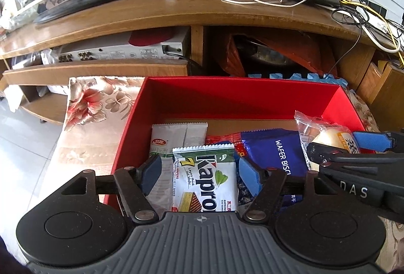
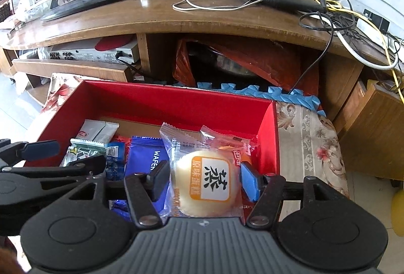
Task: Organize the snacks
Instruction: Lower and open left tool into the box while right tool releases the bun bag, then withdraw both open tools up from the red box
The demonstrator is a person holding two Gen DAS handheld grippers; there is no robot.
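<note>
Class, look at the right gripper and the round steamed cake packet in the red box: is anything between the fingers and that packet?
Nothing visible stands between them. The right gripper is open with the steamed cake packet lying directly between its fingers, on top of the other snacks inside the red box. The blue wafer packet lies beside it, outside the fingers' gap.

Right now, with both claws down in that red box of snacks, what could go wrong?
The right claw straddles the wrapped cake; squeezing hard could squash it. The left claw sits close beside it over the Kapro wafer pack, so the two might bump. A snagged wrapper might drag neighbouring packs out of the red box.
</note>
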